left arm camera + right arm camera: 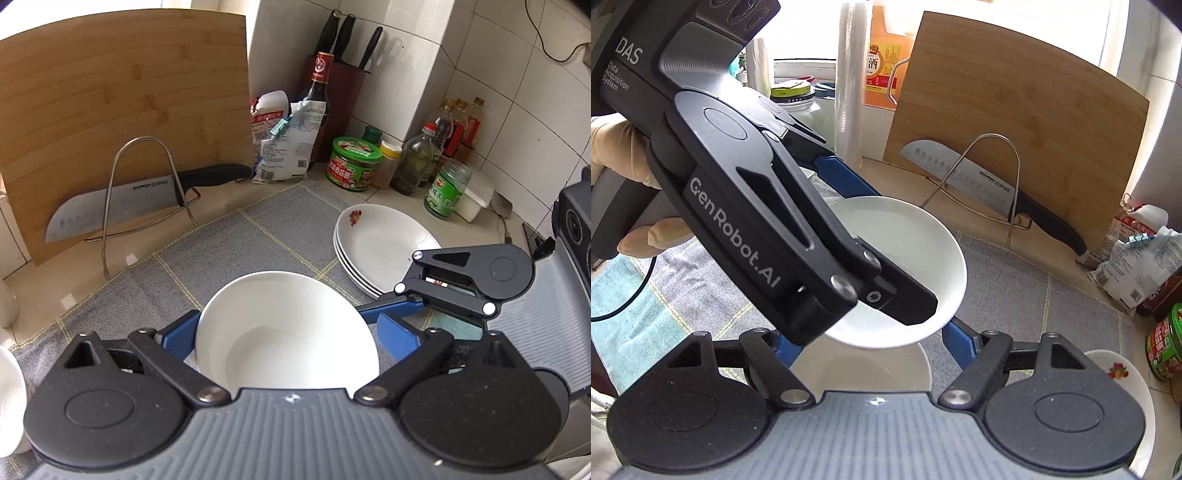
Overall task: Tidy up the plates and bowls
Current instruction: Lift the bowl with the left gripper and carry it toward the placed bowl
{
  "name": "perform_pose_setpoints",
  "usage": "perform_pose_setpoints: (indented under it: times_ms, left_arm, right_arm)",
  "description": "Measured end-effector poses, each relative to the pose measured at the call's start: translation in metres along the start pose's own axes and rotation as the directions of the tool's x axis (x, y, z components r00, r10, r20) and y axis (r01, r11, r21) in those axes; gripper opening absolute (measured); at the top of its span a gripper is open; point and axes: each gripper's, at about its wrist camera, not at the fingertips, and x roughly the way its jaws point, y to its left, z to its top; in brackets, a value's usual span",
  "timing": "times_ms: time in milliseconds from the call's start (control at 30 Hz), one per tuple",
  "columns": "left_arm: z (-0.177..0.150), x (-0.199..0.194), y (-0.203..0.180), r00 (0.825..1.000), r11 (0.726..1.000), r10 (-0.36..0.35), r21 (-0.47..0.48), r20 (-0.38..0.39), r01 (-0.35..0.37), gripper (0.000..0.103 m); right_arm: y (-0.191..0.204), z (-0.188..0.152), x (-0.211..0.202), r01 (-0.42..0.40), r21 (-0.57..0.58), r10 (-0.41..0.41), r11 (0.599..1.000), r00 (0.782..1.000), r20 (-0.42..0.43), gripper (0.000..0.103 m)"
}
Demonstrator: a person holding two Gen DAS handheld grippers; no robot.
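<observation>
While both grippers carry bowls, a collision threatens.
Left gripper (284,332) fingers clamp a bowl (286,332) above the worktop mat (229,251); right gripper (868,347) grips another bowl (864,369) beneath; rims could knock near the plates (384,243).

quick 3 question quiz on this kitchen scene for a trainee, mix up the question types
1. True or false: the left gripper holds the round white ceramic bowl between its blue fingers.
2. Where is the steel knife with the black handle? A: in the wire rack against the bamboo cutting board. B: inside the bowl. C: on the plates.
3. Fill in: in the left wrist view, the stack of white plates lies to the ___ of the bowl.

Key: 1 true; 2 A; 3 right.
</observation>
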Motion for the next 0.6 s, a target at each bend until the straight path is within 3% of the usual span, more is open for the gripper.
perform_pose_setpoints:
  times_ms: [600]
  left_arm:
    - [-0.023, 0.023, -0.018, 0.997, 0.999, -0.045, -0.008, -0.068, 0.045, 0.098]
  right_arm:
    - [0.005, -0.033, -0.004, -0.002, 0.058, 0.007, 0.998, 0.997, -0.072, 0.082]
